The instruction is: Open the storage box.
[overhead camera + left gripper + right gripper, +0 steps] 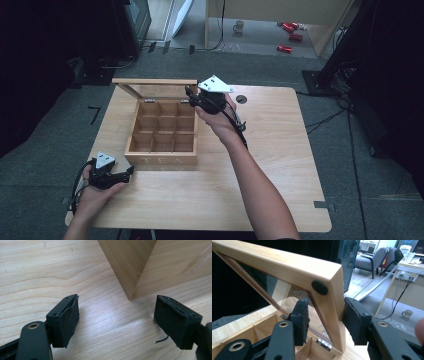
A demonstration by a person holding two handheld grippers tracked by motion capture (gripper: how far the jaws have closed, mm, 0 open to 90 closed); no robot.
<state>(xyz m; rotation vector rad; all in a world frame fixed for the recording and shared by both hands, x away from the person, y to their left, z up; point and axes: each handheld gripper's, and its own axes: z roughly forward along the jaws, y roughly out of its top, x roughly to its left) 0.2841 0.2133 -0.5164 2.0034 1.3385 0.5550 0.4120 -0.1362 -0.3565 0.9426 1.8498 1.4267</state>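
A wooden tea box (162, 160) with several empty compartments stands on the left half of the table (280, 165). Its glass-paned lid (155, 81) stands raised at the back. My right gripper (190, 97) is at the lid's right end. In the right gripper view the lid frame (287, 267) sits between the pads, and the gripper (325, 320) is shut on it just above the hinge (324, 343). My left gripper (131, 171) rests low on the table by the box's front left corner (130, 265). It (116, 320) is open with nothing between the pads.
A round cable hole (241, 99) lies in the tabletop right of the lid. On the floor beyond the table are a mug (239, 26) and red cans (290, 27). Bare tabletop stretches right of the box.
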